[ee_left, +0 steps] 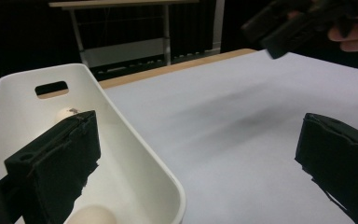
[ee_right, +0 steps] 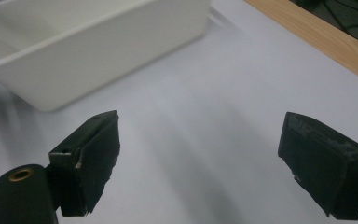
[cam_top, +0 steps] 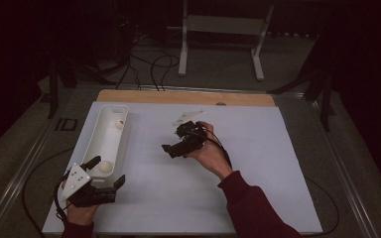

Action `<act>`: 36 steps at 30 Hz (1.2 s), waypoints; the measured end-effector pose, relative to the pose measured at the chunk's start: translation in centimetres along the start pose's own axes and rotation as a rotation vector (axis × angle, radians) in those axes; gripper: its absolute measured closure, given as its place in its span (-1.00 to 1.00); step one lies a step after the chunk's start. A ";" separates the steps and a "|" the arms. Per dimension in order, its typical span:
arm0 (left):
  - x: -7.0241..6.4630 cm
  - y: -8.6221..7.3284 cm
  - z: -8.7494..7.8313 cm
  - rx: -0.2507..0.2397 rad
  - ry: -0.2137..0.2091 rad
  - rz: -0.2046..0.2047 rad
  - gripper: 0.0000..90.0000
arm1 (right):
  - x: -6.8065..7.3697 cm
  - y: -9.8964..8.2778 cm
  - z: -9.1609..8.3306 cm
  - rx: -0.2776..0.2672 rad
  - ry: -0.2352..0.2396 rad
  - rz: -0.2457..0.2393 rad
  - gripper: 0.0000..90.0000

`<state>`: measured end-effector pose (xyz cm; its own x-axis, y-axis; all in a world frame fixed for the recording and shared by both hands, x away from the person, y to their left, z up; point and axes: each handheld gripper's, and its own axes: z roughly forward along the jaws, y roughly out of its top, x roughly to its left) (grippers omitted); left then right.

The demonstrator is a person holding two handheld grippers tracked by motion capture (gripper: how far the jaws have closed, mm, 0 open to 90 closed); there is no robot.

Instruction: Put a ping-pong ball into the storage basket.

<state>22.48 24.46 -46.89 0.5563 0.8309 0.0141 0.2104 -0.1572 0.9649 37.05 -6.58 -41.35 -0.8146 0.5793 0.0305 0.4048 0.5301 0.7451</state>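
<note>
I'm bringing wide, empty right tongs [cam_top: 170, 150] toward the tray [cam_top: 97, 130]; left tongs [cam_top: 108, 172] gaping over its eggs [cam_top: 104, 167] — fragile, I'm cradling their middles gently.

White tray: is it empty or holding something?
Holding something: two pale round balls lie inside the white tray.

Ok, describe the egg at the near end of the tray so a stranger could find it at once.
Start at the white mat on the table, then find the long white tray along its left edge. Two pale eggs lie inside; this egg sits at the end nearest the person, beside the left gripper, not by the handle slot.
</note>
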 end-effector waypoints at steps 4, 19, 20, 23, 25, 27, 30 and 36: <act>0.1 0.0 0.0 0.001 0.003 -0.006 -1.00 | -1.0 -2.0 -1.7 0.001 -0.032 0.025 -0.75; 0.6 0.0 0.3 0.007 0.020 -0.037 -1.00 | -3.9 -10.0 -8.5 -0.102 -0.125 0.147 -0.76; 0.7 0.0 0.3 0.005 0.022 -0.040 -1.00 | -4.0 -10.8 -9.2 -0.112 -0.144 0.150 -0.76; 0.9 0.0 0.3 0.004 0.026 -0.052 -1.00 | -3.9 -12.2 -10.2 -0.135 -0.164 0.150 -0.77; 1.0 0.0 0.3 0.003 0.028 -0.058 -1.00 | -3.9 -13.2 -10.8 -0.159 -0.181 0.149 -0.78; 1.0 0.0 0.4 0.001 0.028 -0.061 -1.00 | -3.9 -14.2 -11.5 -0.192 -0.181 0.159 -0.78; 1.1 0.1 0.6 0.004 0.029 -0.064 -1.00 | -3.9 -15.4 -12.4 -0.246 -0.197 0.175 -0.78; 1.3 0.2 0.7 0.003 0.031 -0.067 -1.00 | -3.5 -17.2 -13.6 -0.344 -0.219 0.173 -0.78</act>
<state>23.81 25.11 -46.86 0.5160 0.8555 -0.0427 0.2487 -0.1019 0.9632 27.33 -26.17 -45.18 -0.6246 0.7787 0.0595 0.3355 0.1987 0.9208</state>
